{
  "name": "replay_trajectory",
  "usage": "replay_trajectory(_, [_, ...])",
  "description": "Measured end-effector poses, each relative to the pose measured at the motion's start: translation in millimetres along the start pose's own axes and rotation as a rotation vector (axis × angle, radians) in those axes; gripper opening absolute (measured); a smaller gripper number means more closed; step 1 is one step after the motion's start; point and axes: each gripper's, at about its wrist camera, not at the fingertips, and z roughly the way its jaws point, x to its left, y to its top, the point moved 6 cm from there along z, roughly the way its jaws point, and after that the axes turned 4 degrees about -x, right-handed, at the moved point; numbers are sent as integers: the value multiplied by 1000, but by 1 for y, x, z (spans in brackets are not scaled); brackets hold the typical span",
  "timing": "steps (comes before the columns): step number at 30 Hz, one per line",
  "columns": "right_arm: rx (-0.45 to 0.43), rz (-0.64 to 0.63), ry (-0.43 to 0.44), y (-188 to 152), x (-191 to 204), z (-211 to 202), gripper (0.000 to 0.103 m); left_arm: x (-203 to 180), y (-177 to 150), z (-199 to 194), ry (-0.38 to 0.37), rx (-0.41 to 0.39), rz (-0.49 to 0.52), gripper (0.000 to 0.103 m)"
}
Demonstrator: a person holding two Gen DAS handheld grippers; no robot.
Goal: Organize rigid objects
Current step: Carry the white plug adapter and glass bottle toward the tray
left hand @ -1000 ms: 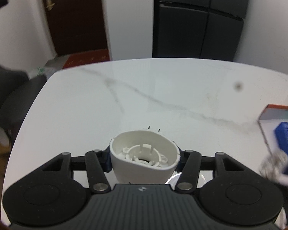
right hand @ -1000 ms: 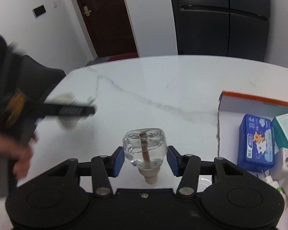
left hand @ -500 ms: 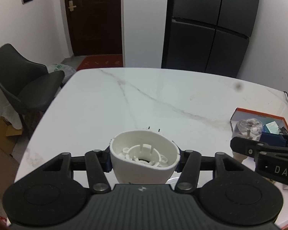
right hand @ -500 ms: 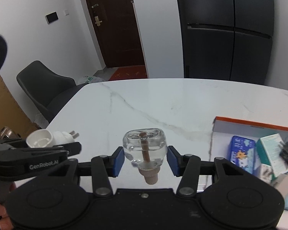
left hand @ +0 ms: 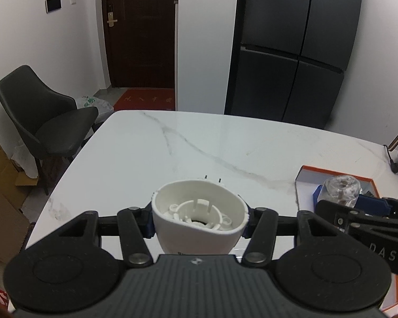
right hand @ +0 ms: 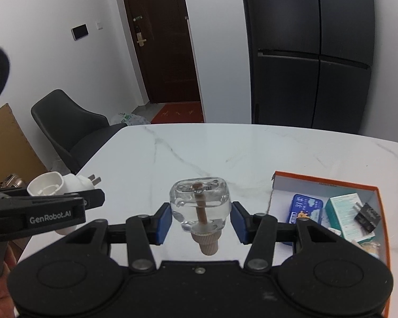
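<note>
So the left wrist view gives you the hollow inside of the white plug adapter (left hand: 199,220): smooth matte plastic shell, ribbed rings and little posts in it, pinched on both sides by the left hand-held gripper (left hand: 199,221) above the table (left hand: 188,143). The right wrist view is the only one showing its other end, two metal prongs sticking out toward the table edge. Same deal reversed: the right hand-held gripper (right hand: 200,221) is clamped on a clear glassy bottle (right hand: 200,205), rounded-square, liquid inside, brown stick down the middle, ribbed beige cap pointing at the camera. From the left it's just a blurry clear blob. The open orange-rimmed box (right hand: 328,182) with a blue pack (right hand: 306,208) and a teal carton (right hand: 344,212) sits on the glossy white marble, grey veins.
</note>
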Motion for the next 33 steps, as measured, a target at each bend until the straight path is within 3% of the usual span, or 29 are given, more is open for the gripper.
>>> replay_trajectory(33, [-34, 110, -140, -34, -89, -77, 59, -98, -25, -30, -165, 2, 104, 56])
